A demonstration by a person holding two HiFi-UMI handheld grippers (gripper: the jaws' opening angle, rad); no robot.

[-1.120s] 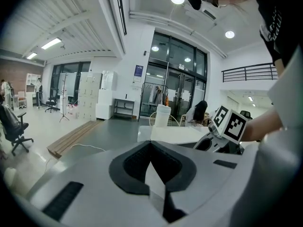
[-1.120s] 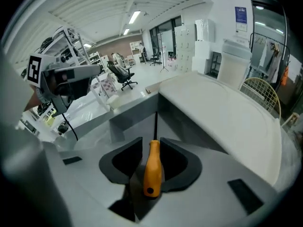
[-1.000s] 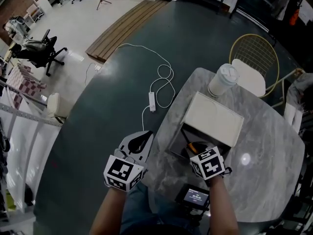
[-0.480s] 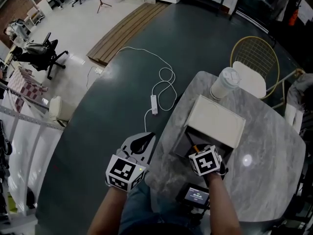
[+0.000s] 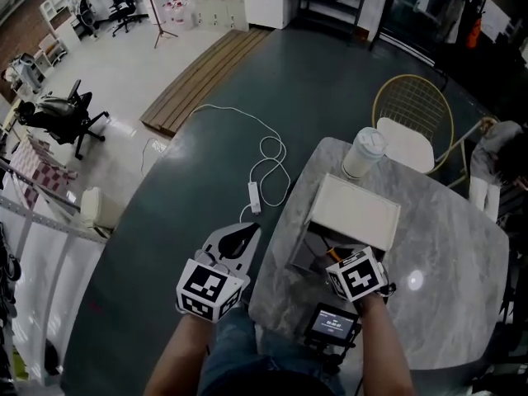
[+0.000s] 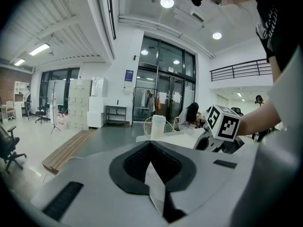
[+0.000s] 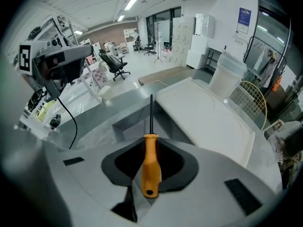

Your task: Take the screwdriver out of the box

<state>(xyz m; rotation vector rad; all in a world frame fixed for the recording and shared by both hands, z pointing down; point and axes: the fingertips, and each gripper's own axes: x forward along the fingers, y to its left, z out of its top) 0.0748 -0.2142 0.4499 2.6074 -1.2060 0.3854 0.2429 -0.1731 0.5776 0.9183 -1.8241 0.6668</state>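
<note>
An orange-handled screwdriver [image 7: 150, 167] sits between the jaws of my right gripper [image 7: 150, 148], its dark shaft [image 7: 151, 112] pointing down at the box. The jaws are closing on the handle and hold it clear of the box. In the head view that gripper [image 5: 340, 260] hangs over the near end of the open grey box [image 5: 307, 252], whose white lid [image 5: 355, 213] leans back; a bit of the orange handle [image 5: 333, 252] shows. My left gripper [image 5: 237, 239] hovers left of the table, shut and empty, and is also seen in its own view [image 6: 150, 148].
The box stands on a round marble table [image 5: 450, 291]. A lidded white cup [image 5: 363, 153] is behind the box, a yellow wire chair [image 5: 412, 110] beyond it. A small device with a lit screen [image 5: 332, 326] sits at the table's near edge. A white cable [image 5: 266, 159] lies on the floor.
My right gripper has closed on the screwdriver and risen with it from inside the box. The left gripper has lifted a little too.
</note>
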